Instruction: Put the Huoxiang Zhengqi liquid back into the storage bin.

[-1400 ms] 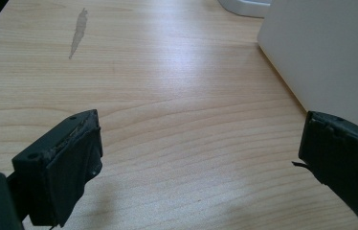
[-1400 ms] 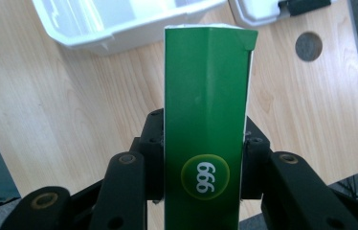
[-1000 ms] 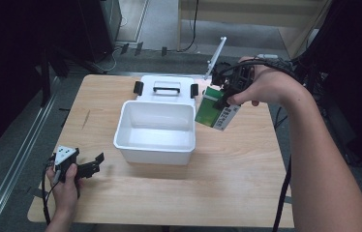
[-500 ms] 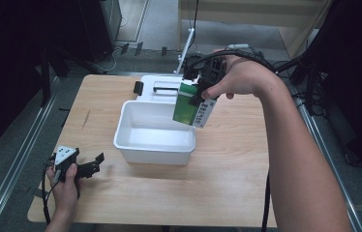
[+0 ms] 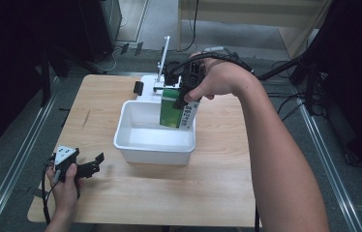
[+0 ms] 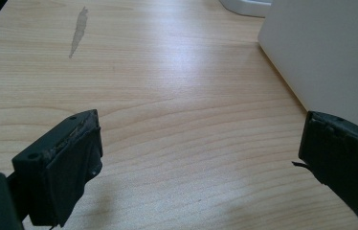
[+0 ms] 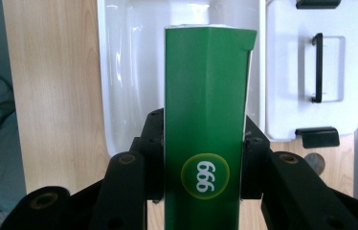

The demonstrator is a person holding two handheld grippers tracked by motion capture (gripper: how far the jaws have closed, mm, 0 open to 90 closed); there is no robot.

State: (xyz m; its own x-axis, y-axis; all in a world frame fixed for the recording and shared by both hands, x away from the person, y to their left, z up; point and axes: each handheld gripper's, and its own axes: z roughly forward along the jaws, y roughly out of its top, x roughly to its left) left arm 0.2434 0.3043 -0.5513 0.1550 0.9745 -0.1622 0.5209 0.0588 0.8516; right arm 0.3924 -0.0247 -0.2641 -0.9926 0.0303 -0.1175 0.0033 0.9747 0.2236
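Observation:
A green carton (image 5: 175, 108) with a white side hangs upright over the right part of the white tub (image 5: 128, 137). My right gripper (image 5: 185, 92) is shut on it from above. In the right gripper view the carton (image 7: 205, 120) sits between the jaws, with the tub (image 7: 129, 72) below it. The tub's white lid (image 7: 287, 62) with its black handle lies beside the tub. My left gripper (image 5: 92, 166) rests on the table at the front left, open, nothing between its fingers (image 6: 67, 163). The tub's wall (image 6: 330, 52) stands just to its right.
The wooden table (image 5: 218, 179) has free room in front of the tub and to the right of it. A grey smear (image 6: 77, 31) marks the wood on the left. Dark stands and cables surround the table on the floor.
My right gripper has carried the carton leftward and down, from beside the tub's right edge to over its inside. The left gripper has stayed put.

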